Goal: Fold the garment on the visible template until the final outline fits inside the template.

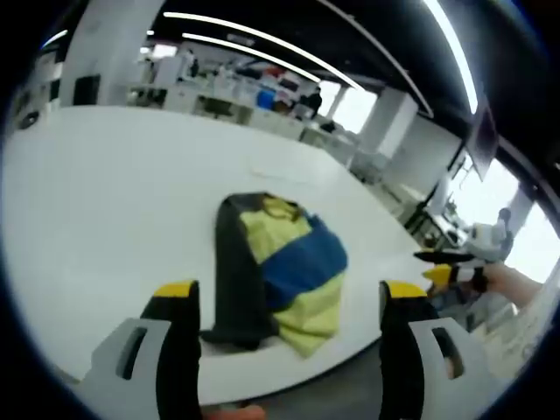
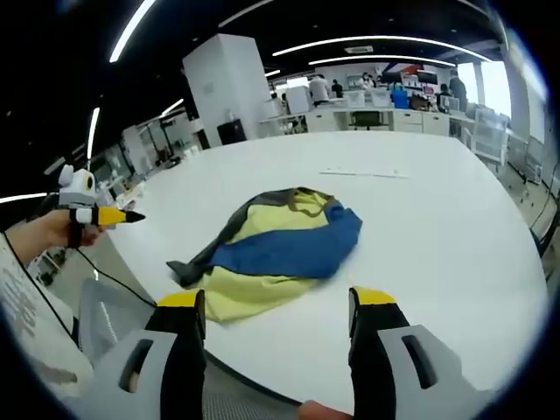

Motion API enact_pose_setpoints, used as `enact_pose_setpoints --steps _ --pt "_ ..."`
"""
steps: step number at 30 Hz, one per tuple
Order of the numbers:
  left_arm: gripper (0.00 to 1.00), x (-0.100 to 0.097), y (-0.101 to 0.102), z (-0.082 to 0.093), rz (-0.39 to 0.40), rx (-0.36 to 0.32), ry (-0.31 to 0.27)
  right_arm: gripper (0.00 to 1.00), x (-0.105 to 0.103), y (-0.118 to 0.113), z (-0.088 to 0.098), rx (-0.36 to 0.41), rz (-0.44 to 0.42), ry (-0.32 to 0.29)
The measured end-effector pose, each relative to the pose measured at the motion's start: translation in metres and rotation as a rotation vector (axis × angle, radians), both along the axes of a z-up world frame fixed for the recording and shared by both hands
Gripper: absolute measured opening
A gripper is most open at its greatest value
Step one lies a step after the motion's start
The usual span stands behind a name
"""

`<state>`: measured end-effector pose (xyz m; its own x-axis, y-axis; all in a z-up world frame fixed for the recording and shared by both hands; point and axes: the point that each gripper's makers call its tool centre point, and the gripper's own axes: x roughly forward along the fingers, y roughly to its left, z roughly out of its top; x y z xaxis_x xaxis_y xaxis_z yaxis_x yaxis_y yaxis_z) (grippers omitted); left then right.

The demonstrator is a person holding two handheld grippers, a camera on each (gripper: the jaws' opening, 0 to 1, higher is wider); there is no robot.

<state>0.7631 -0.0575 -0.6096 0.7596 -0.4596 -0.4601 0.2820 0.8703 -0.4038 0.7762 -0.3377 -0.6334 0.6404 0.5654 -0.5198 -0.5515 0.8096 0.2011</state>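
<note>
A crumpled garment [image 1: 278, 267] in yellow, blue and dark grey lies bunched on the white table [image 1: 105, 192], close to its near edge. My left gripper [image 1: 290, 296] hovers short of it, open, its yellow-tipped jaws wide apart and empty. From the other side the same garment [image 2: 280, 249] lies on the table [image 2: 455, 227], with my right gripper [image 2: 278, 302] open and empty before it. Each gripper appears in the other's view, held in a hand off the table's edge: the right gripper [image 1: 448, 267] and the left gripper [image 2: 98, 214]. A faint thin line [image 2: 363, 173] marks the table beyond the garment.
The table's rounded near edge [image 2: 262, 385] runs just under the right jaws. Behind stand a white pillar [image 2: 226, 87], desks and several people in an open office. A cable [image 2: 114, 280] hangs from the left gripper.
</note>
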Motion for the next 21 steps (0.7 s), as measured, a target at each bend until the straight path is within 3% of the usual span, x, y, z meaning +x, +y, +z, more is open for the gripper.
enact_pose_setpoints --steps 21 --pt "0.81 0.0013 0.0005 0.0016 0.001 0.007 -0.003 0.67 -0.0010 -0.0024 -0.0034 0.001 -0.004 0.012"
